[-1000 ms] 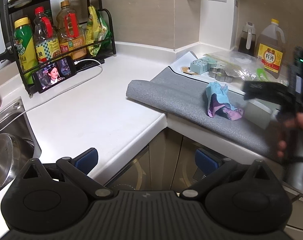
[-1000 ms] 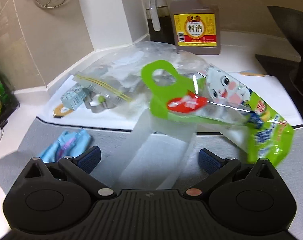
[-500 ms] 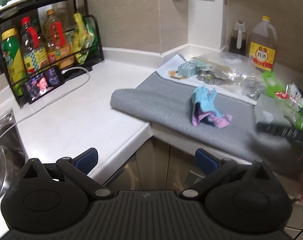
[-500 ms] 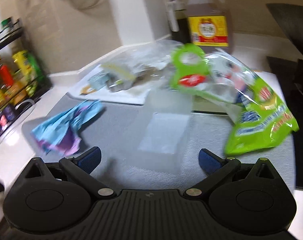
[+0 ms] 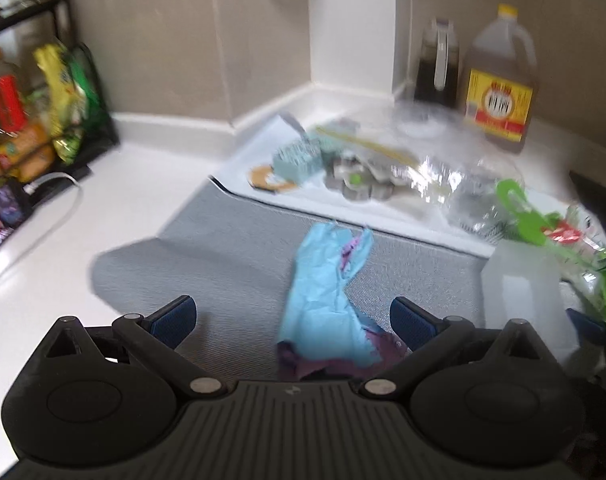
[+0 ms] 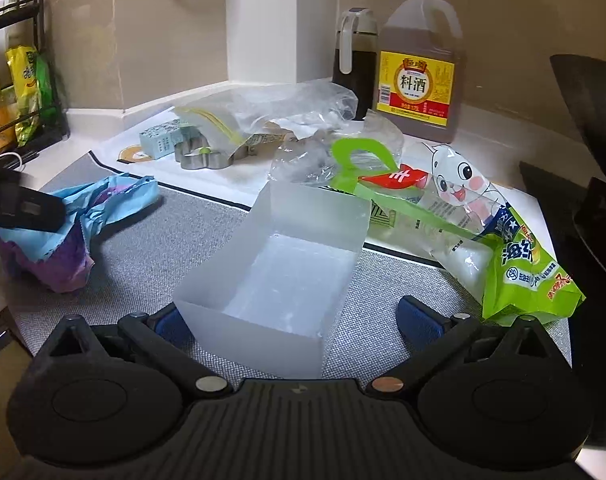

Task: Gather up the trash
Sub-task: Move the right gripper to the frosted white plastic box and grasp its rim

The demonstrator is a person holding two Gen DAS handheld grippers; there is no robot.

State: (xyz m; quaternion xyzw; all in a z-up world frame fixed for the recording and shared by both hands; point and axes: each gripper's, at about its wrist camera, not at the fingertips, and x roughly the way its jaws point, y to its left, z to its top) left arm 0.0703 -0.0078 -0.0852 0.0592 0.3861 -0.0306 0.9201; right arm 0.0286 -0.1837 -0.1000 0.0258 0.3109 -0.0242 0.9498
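A crumpled blue and purple wrapper (image 5: 323,300) lies on the grey mat (image 5: 231,256). My left gripper (image 5: 291,318) is open, one finger on each side of the wrapper's near end, no pad touching it. In the right wrist view the same wrapper (image 6: 103,208) lies at the left, with the left gripper's dark body in front of it. A translucent plastic box (image 6: 287,264), open at the top, stands between the wide-apart fingers of my open right gripper (image 6: 295,318). A green snack bag (image 6: 503,252) lies to the right of the box.
Clear plastic bags (image 6: 303,116), a small teal carton (image 6: 161,140) and metal cookie cutters (image 6: 201,158) sit on a white sheet behind the mat. A cooking wine jug (image 6: 419,80) and a dark sauce jug (image 6: 355,60) stand at the wall. A bottle rack (image 5: 31,112) fills the far left.
My left gripper has moved forward and right over the mat, and the wrapper now lies between its fingers. My right gripper has closed in on the box. Both remain open.
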